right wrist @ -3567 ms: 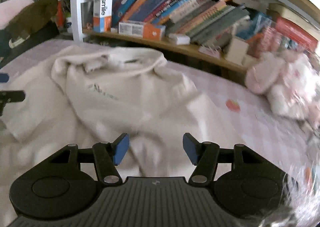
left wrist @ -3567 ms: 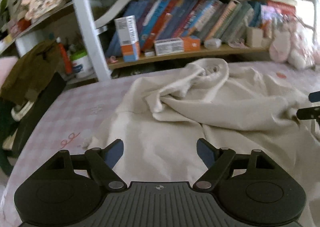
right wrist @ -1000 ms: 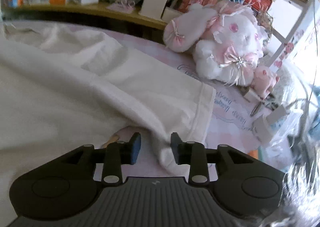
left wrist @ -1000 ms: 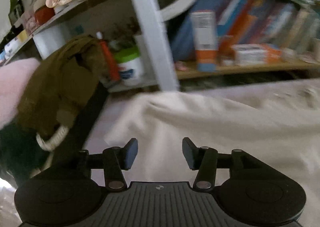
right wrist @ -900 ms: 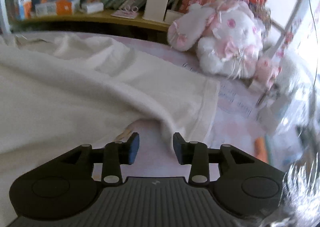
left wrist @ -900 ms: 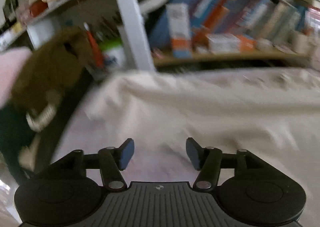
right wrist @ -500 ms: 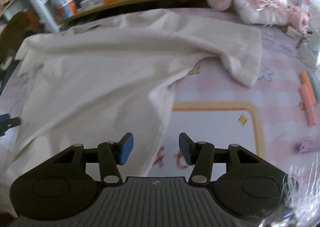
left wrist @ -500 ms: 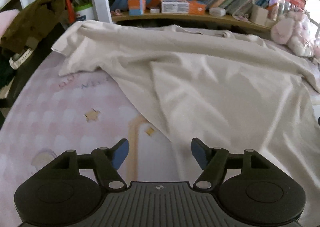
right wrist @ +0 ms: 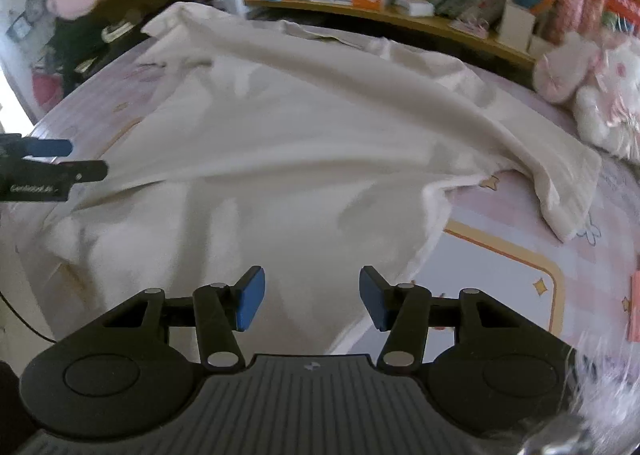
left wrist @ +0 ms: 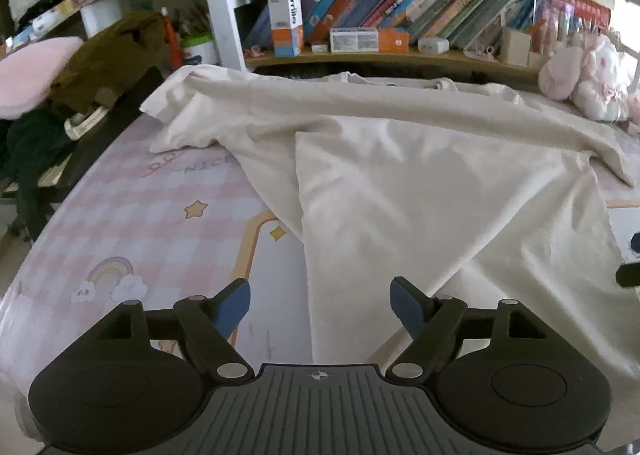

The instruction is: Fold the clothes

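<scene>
Our big cream shirt (left wrist: 420, 183) lies spread on the pink counter (left wrist: 160, 215).
Our left claw (left wrist: 320, 301) has just been opening wide and holds nothing; our right claw (right wrist: 311, 297) is partly open, also empty.

We see a cream shirt (left wrist: 420, 183) on a pink-and-white checked tabletop (left wrist: 132, 215) printed with yellow stars and a rainbow. The fingers (left wrist: 234, 301) carry blue pads.

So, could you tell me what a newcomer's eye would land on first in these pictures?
First the big cream garment, spread across the pink checked mat with a long fold running along its far side. Behind it, a shelf of colourful books, and pink plush toys at the right. Both grippers, left and right, hover open over its near edge.
</scene>
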The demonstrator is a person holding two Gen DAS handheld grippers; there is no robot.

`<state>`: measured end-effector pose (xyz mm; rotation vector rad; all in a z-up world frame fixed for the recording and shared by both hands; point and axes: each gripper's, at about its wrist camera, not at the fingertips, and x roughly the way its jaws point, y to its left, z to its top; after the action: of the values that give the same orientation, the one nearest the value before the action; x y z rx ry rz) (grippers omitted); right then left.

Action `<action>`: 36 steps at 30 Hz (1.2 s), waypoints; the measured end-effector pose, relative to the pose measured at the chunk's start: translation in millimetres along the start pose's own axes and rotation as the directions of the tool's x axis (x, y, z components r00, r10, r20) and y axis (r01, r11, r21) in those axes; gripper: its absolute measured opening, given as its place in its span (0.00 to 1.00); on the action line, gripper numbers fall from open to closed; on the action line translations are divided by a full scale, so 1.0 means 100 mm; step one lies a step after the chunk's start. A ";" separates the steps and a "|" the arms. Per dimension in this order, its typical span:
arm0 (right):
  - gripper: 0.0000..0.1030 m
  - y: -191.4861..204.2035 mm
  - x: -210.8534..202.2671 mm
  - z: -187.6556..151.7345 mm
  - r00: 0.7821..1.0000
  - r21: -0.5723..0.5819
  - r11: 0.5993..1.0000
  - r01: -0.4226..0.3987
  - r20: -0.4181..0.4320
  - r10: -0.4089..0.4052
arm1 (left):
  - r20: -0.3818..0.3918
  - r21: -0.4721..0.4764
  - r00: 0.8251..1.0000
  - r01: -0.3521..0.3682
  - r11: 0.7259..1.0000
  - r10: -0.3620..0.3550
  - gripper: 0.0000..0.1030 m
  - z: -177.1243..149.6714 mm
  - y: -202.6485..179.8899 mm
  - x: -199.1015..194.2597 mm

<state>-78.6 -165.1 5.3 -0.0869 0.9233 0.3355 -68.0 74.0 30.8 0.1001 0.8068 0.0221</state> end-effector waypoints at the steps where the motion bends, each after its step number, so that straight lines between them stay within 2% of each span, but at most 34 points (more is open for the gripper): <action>1: 0.49 0.05 -0.02 -0.02 1.000 -0.003 1.000 0.001 0.003 -0.001 | 0.005 -0.003 1.000 0.005 1.000 -0.005 0.77 -0.01 0.01 -0.02; 8: 0.49 0.42 -0.16 -0.16 0.997 0.057 0.996 0.072 0.012 -0.073 | 0.061 0.002 0.996 0.068 0.998 -0.068 0.78 -0.14 0.21 -0.18; 11: 0.51 0.64 -0.23 -0.25 0.996 0.058 0.995 0.084 0.012 -0.084 | 0.092 -0.037 0.991 0.100 0.994 -0.097 0.83 -0.23 0.35 -0.28; 17: 0.52 1.02 -0.30 -0.43 0.987 0.063 0.985 0.159 0.028 -0.161 | 0.098 -0.032 0.979 0.181 0.983 -0.177 0.86 -0.37 0.51 -0.41; 21: 0.52 1.23 -0.28 -0.52 0.980 0.030 0.980 0.196 0.022 -0.196 | 0.094 -0.037 0.974 0.212 0.976 -0.208 0.87 -0.47 0.65 -0.45; 25: 0.52 1.45 -0.21 -0.56 0.975 -0.062 0.973 0.222 0.008 -0.222 | 0.095 -0.044 0.965 0.250 0.967 -0.245 0.87 -0.60 0.77 -0.48; 30: 0.52 1.70 -0.10 -0.59 0.980 -0.167 0.967 0.191 -0.016 -0.196 | 0.105 0.003 0.957 0.270 0.963 -0.269 0.87 -0.69 0.77 -0.51; 33: 0.52 1.80 0.01 -0.59 0.977 -0.197 0.960 0.198 -0.037 -0.209 | 0.104 0.027 0.955 0.278 0.960 -0.279 0.87 -0.71 0.76 -0.52; 35: 0.48 1.81 0.07 -0.59 0.977 -0.194 0.961 0.196 -0.047 -0.209 | 0.100 0.039 0.951 0.291 0.956 -0.293 0.87 -0.73 0.75 -0.52; 36: 0.43 1.80 0.08 -0.57 0.979 -0.180 0.966 0.186 -0.050 -0.197 | 0.094 0.050 0.948 0.300 0.953 -0.304 0.87 -0.74 0.73 -0.53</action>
<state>-175.3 -5.7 -23.2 -0.3489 0.9432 0.2340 -156.7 150.0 24.8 0.0095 0.7150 -0.2856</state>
